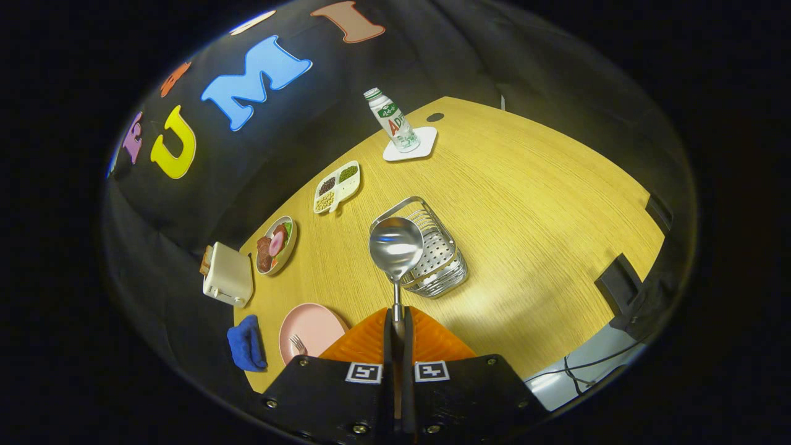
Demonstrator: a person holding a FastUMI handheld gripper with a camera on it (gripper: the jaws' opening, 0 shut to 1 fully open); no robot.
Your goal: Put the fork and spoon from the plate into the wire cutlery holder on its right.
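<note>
The tool (398, 321) pinches the thin handle of the spoon (396, 247) between its 2 fingers. The spoon's shiny bowl sticks up in front of the wire cutlery holder (442, 262), which stands on the tabletop (525, 204). The fork (298, 343) lies on the pink plate (315, 324), next to a blue cloth (246, 343).

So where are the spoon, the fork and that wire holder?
spoon (396, 246): gripper view, middle of its bowl, handle clamped in the tool (398, 327).
fork (298, 343): gripper view, its tines, on the pink plate.
wire holder (446, 272): gripper view, its side wall.
</note>
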